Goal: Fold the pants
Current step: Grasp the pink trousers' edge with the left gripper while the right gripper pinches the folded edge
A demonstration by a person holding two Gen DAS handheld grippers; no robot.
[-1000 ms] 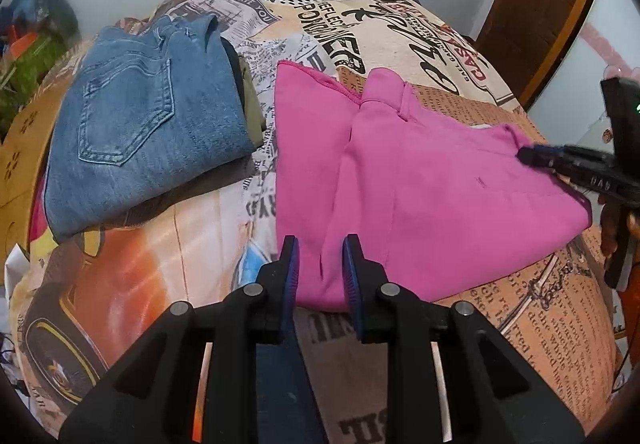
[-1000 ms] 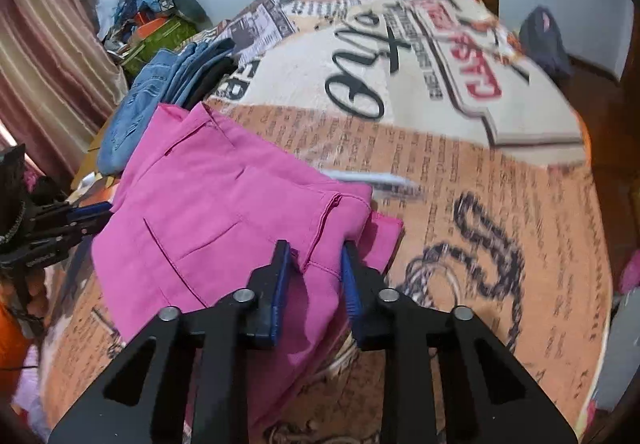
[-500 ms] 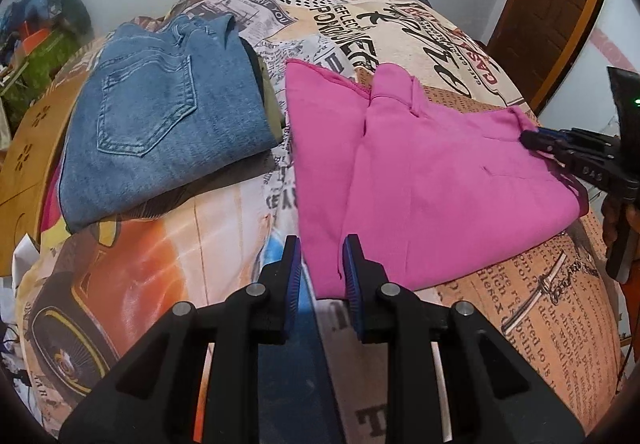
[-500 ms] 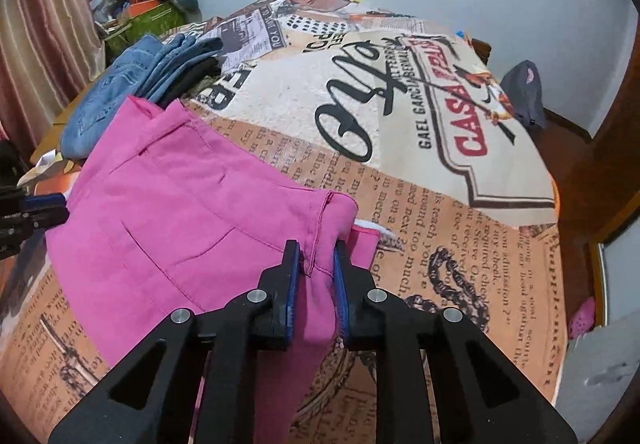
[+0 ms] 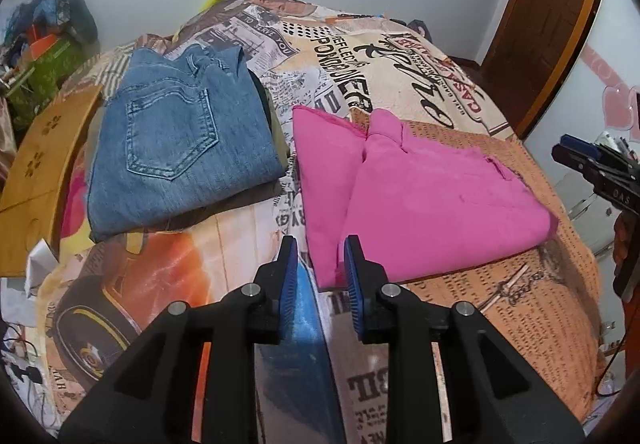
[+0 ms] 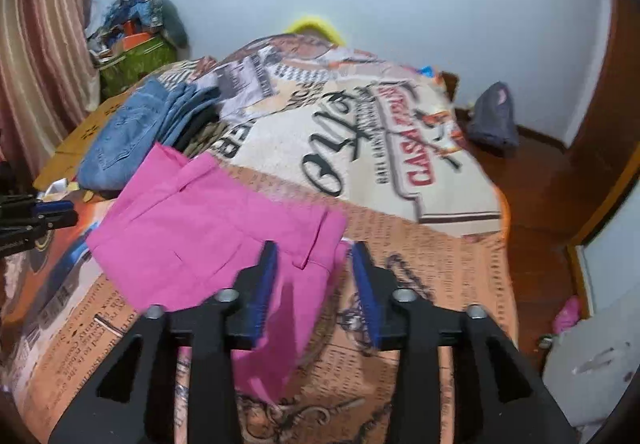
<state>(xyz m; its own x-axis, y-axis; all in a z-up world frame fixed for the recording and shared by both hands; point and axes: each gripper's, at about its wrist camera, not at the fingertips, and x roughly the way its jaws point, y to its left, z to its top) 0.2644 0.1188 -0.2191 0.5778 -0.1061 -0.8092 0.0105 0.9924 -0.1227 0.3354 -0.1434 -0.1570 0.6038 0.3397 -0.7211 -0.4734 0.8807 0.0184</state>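
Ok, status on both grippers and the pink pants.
Right gripper just opened, pads clear of pink pants. Left gripper open, empty. Pants folded on bedspread. Nothing obstructing.

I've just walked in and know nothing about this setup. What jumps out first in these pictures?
The bright pink pants grab the eye first, lying folded on the bed right ahead of both black tools. To their left lies a stack of folded blue jeans. Under both spreads a loud bedspread printed like old newspapers and posters.
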